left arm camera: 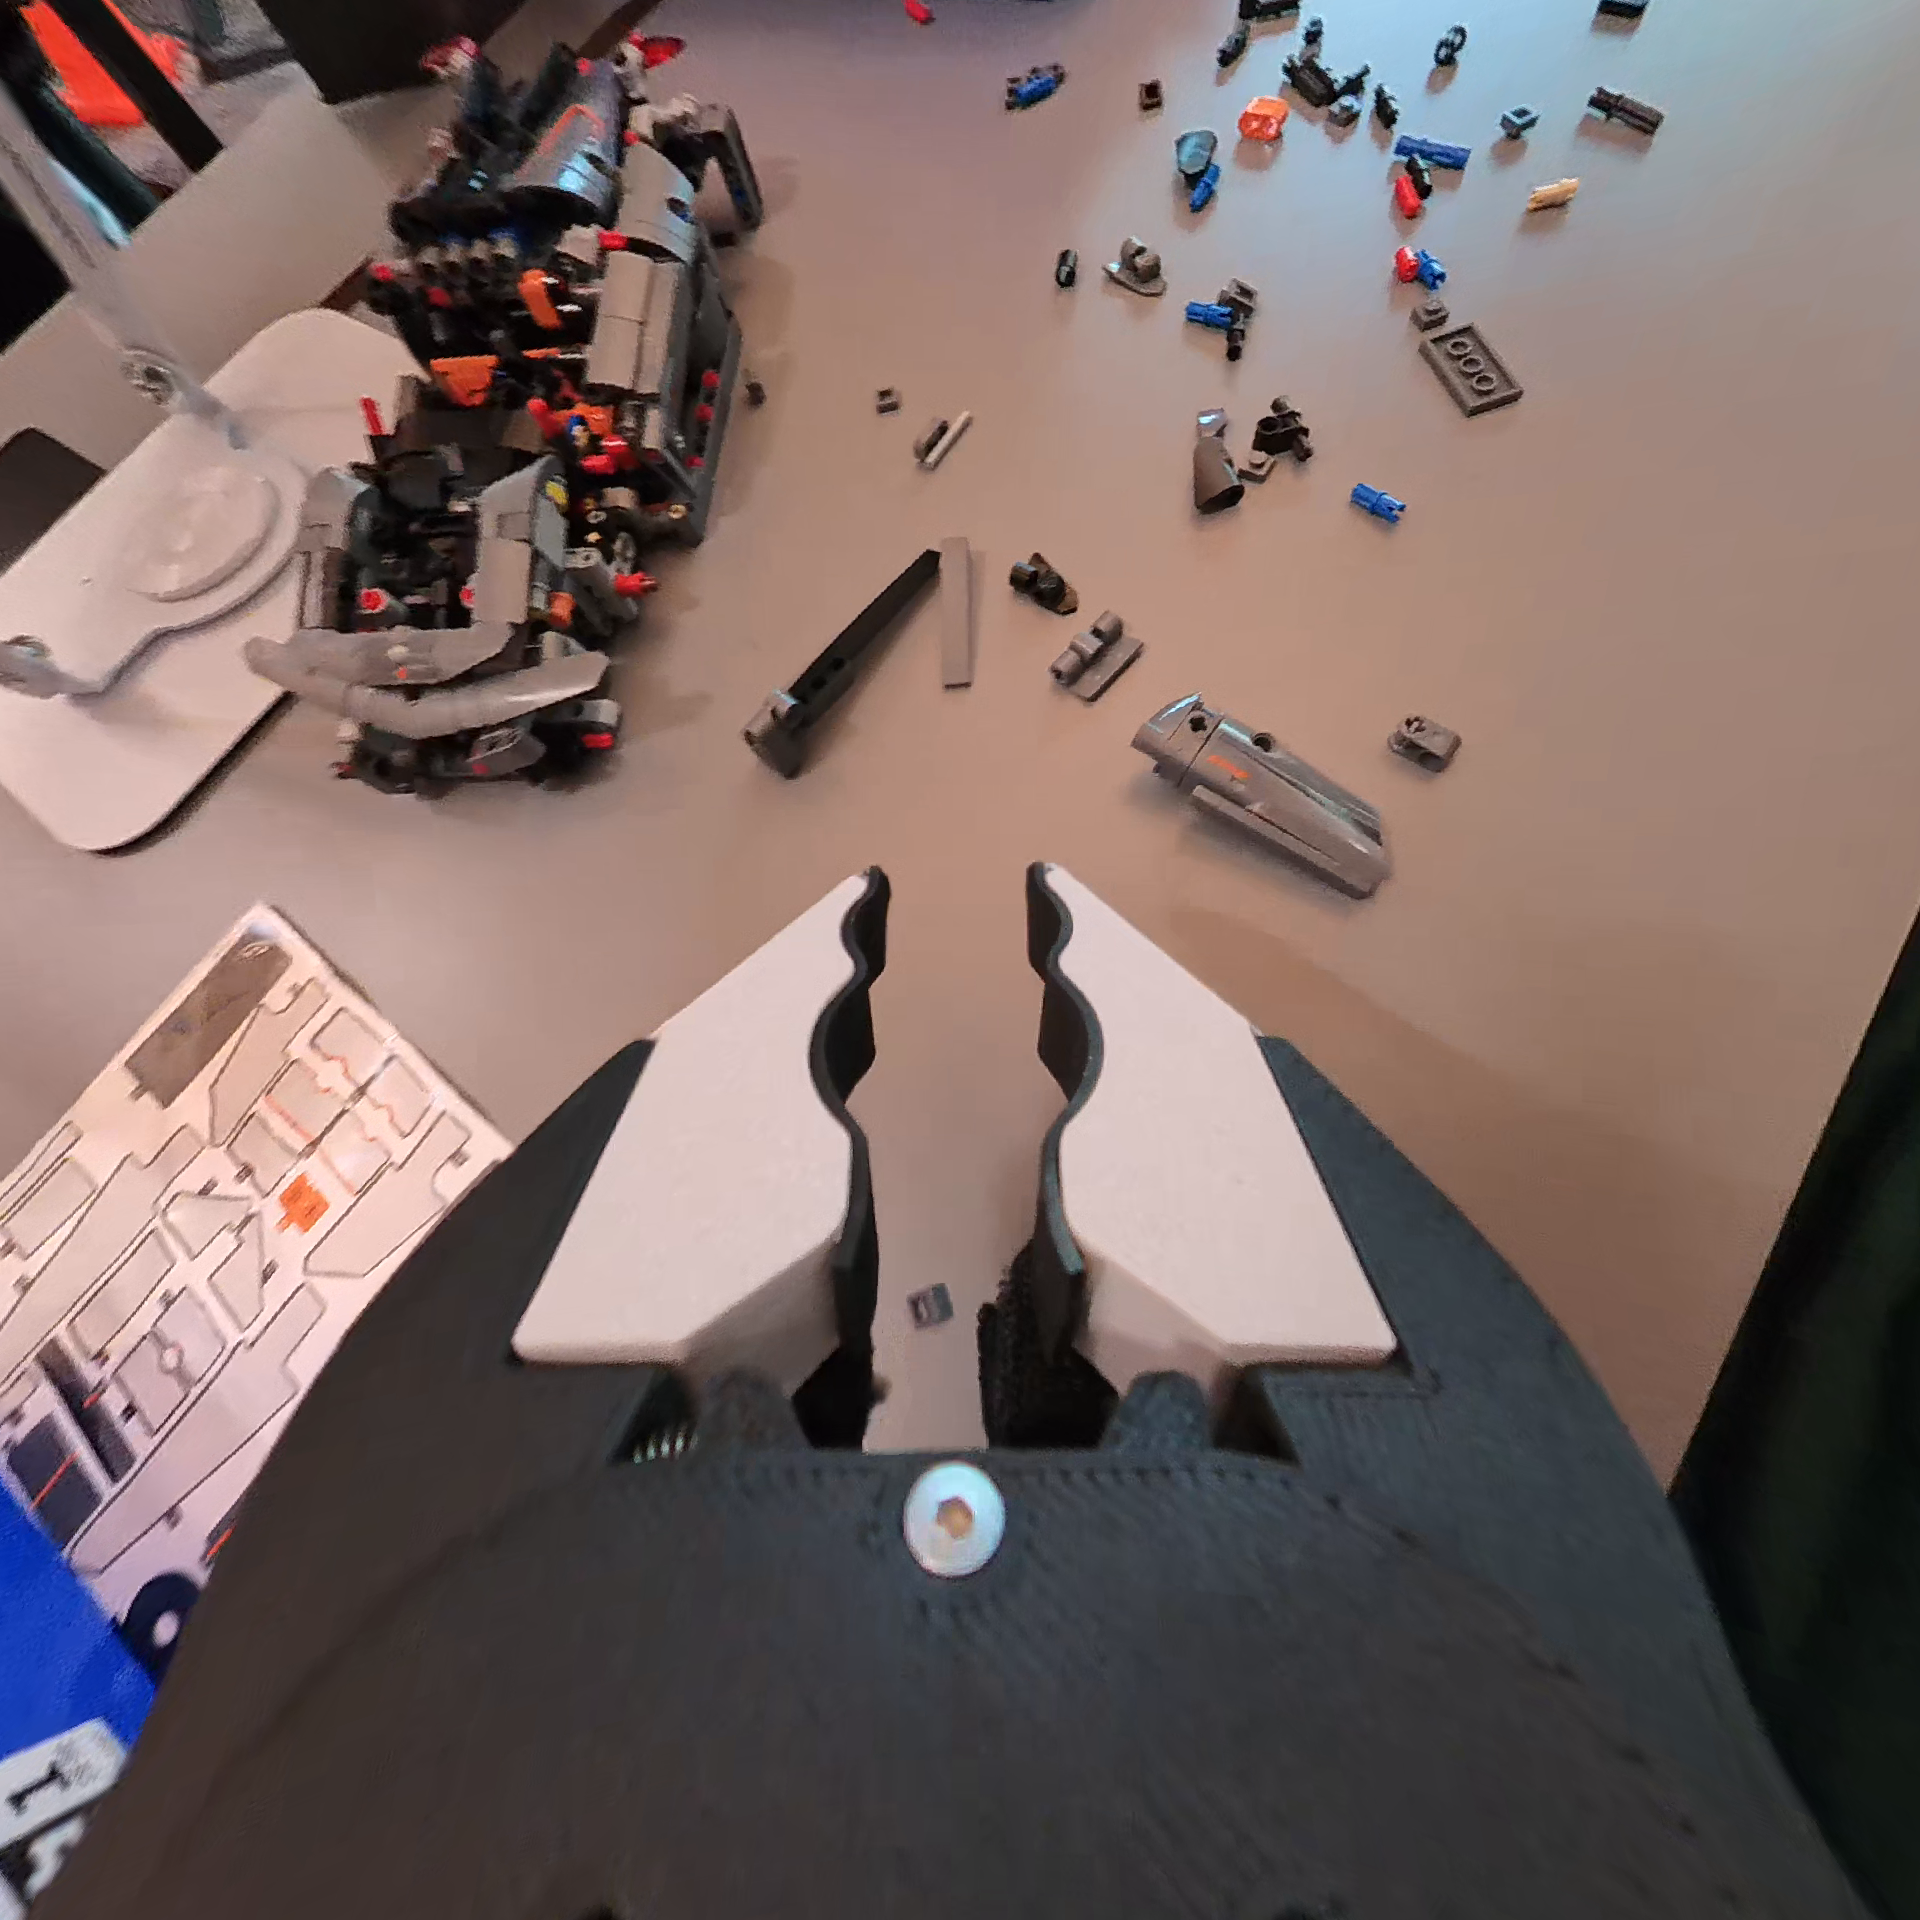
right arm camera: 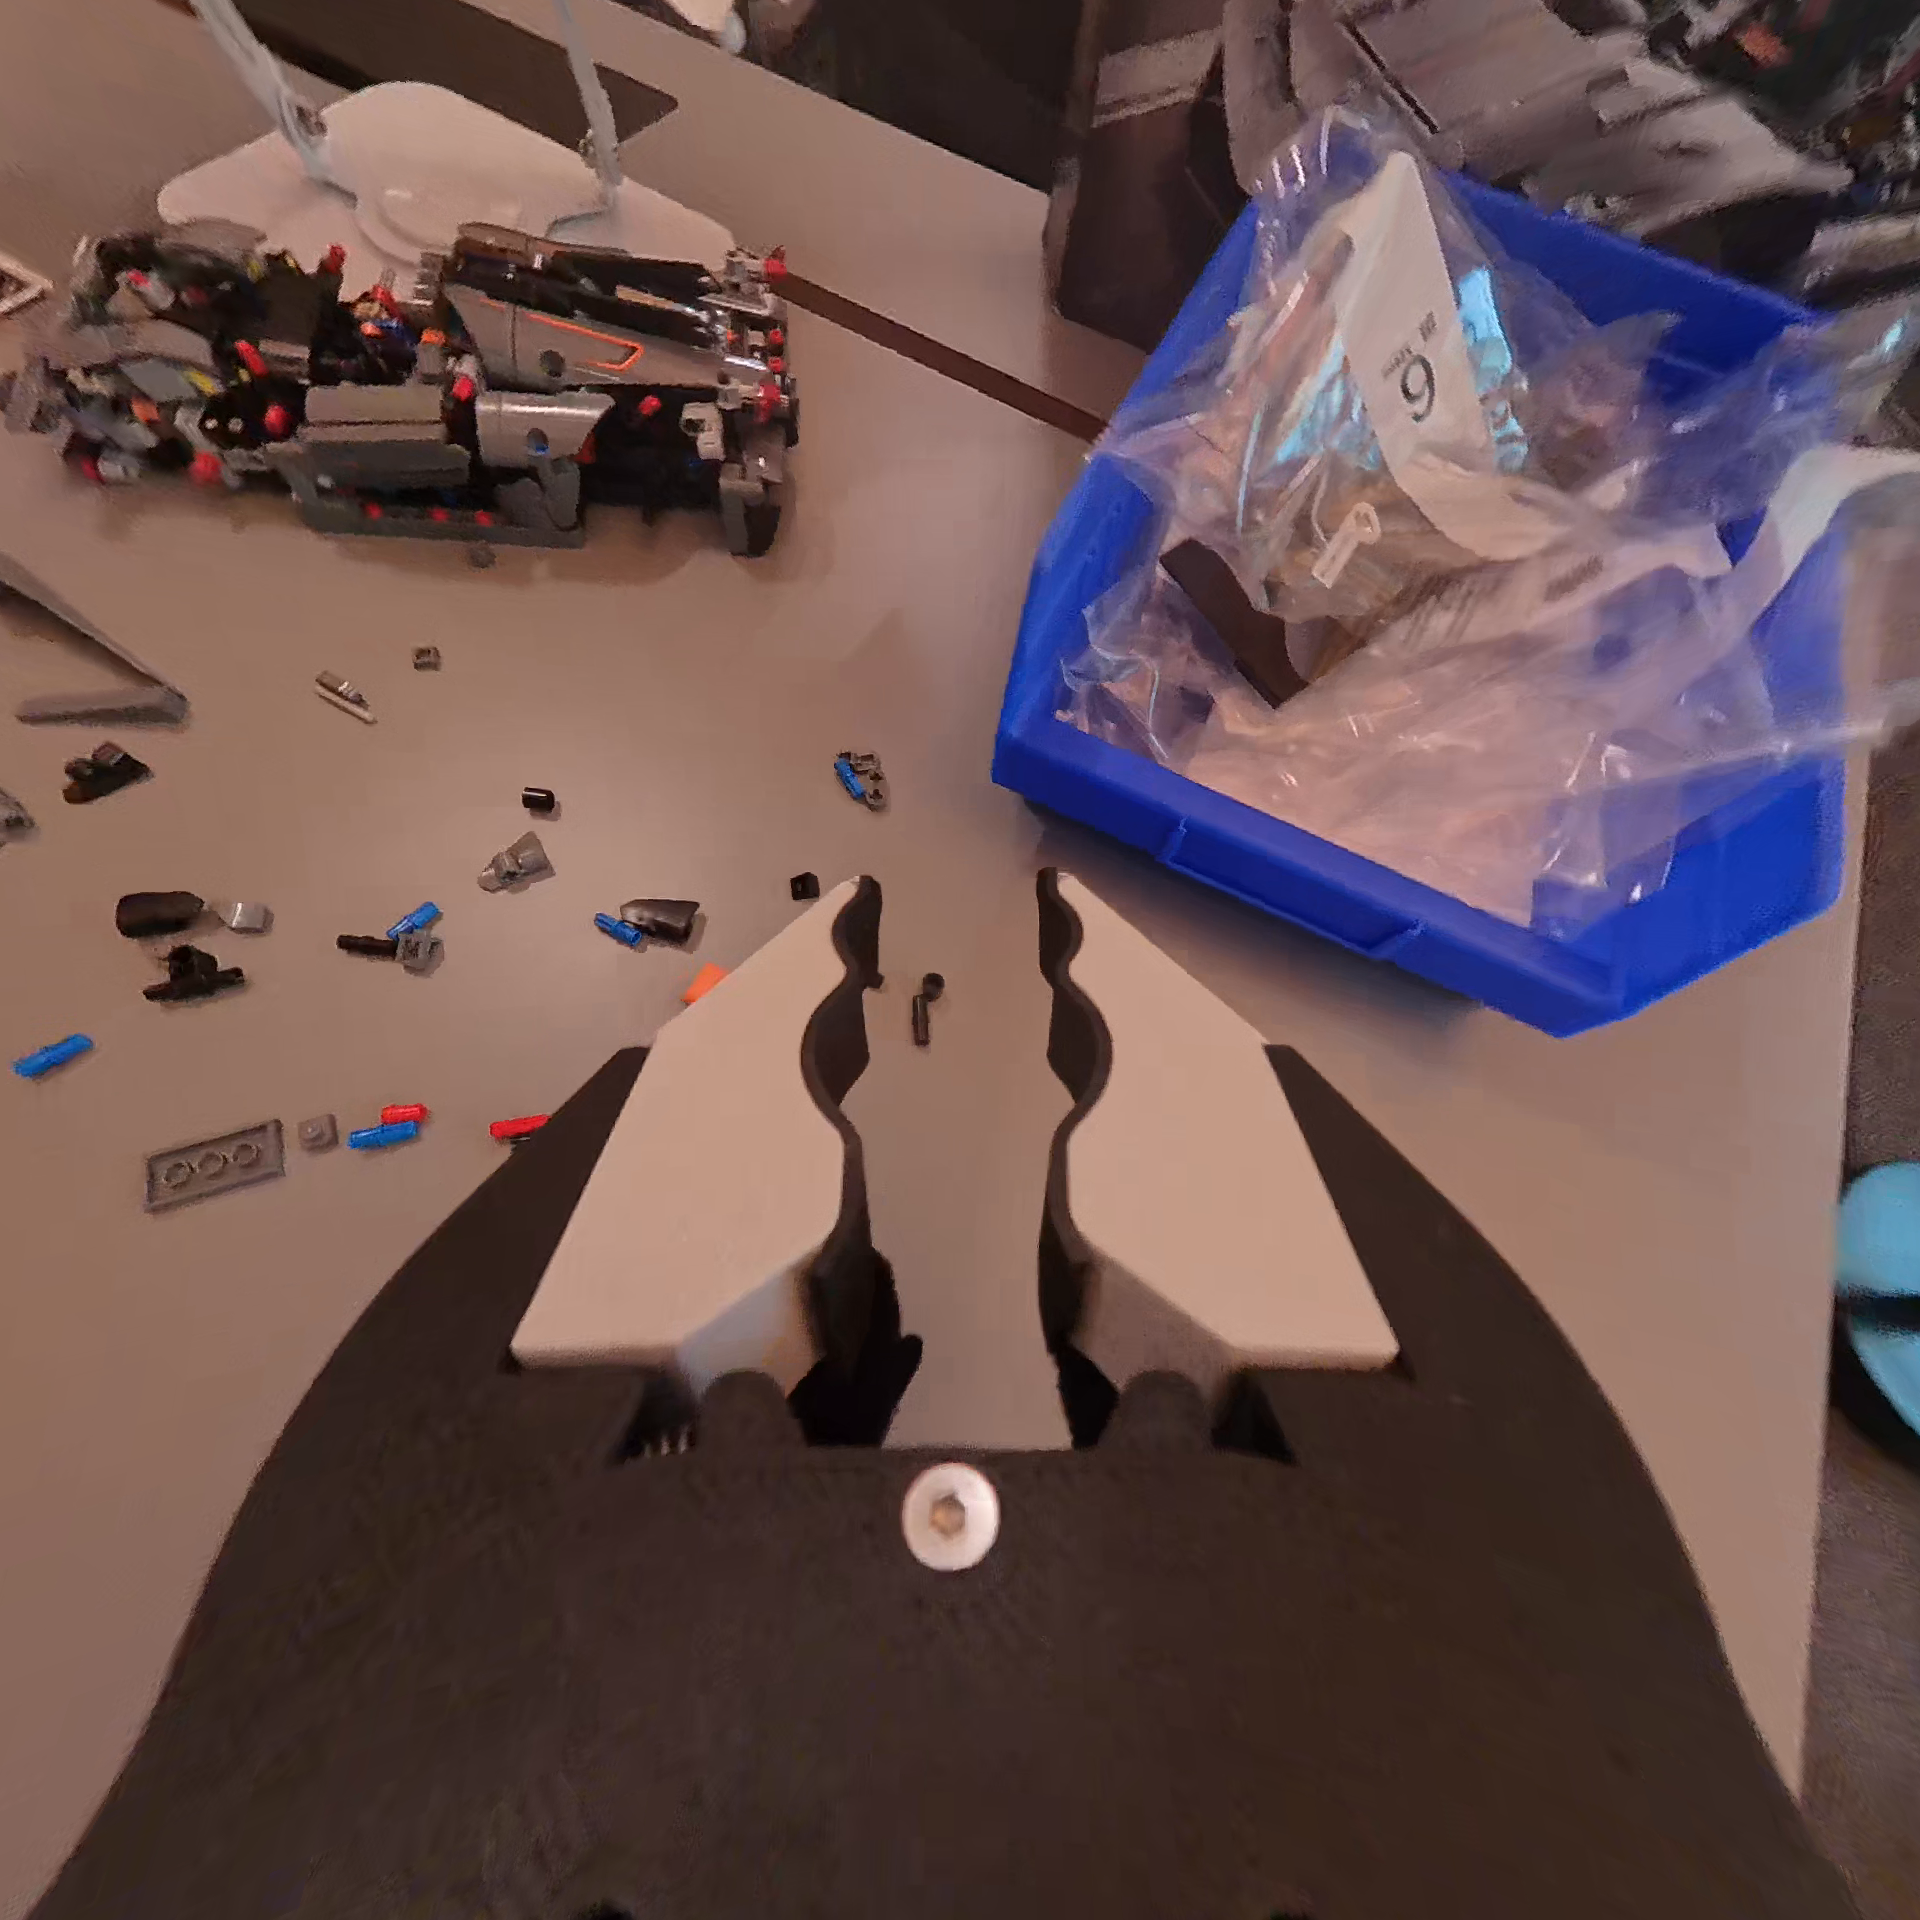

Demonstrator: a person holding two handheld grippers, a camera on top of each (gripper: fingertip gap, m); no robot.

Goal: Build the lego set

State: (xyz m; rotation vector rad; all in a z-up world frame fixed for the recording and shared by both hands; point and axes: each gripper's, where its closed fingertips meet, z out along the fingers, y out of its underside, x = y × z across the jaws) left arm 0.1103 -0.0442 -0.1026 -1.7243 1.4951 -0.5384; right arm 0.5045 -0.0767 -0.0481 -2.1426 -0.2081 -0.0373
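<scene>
Grey-padded jaws on your left gripper (left arm camera: 956,883) & right gripper (right arm camera: 956,894) both stood apart, holding nothing, w/ loose pieces (left arm camera: 1262,795) scattered just ahead. Half-built lego model (left arm camera: 530,436) sat far-left on the table (left arm camera: 1039,499); it looked rigid but snap-apart fragile, so you'd best grip its lower frame, not the panels.
</scene>
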